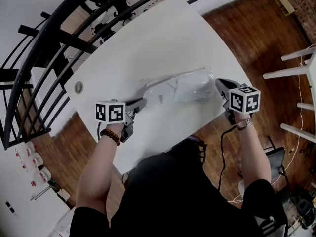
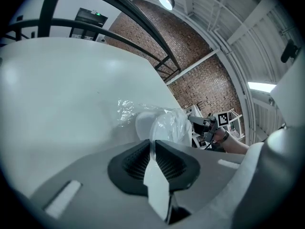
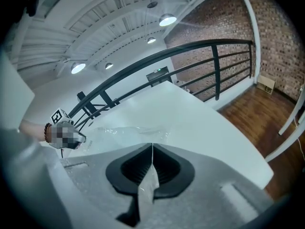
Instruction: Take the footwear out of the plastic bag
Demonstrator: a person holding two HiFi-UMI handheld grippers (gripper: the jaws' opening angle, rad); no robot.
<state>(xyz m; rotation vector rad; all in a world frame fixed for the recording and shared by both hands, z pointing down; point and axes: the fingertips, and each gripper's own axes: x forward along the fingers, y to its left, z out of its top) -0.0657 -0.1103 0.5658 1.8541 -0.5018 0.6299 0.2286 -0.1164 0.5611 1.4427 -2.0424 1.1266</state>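
Left tool (image 1: 140, 103) and right tool (image 1: 220, 86) each pinch an opposite end of the plastic bag (image 1: 174, 89) lying on the tabletop (image 1: 148, 43), white footwear (image 1: 191, 87) still fully inside between them, so removal looks unstarted: bag needs opening, footwear pulling out.

1 table (image 1: 163, 38), 1 plastic bag (image 1: 158, 94), 1 left gripper (image 1: 144, 101) + 1 right gripper (image 1: 217, 81); footwear (image 1: 192, 85) qty unclear.

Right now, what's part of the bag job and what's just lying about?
Job: plastic bag; footwear inside it; left gripper, right gripper, jaws of both shut on the bag.
Lying about: round table cap; white chair; black railing.
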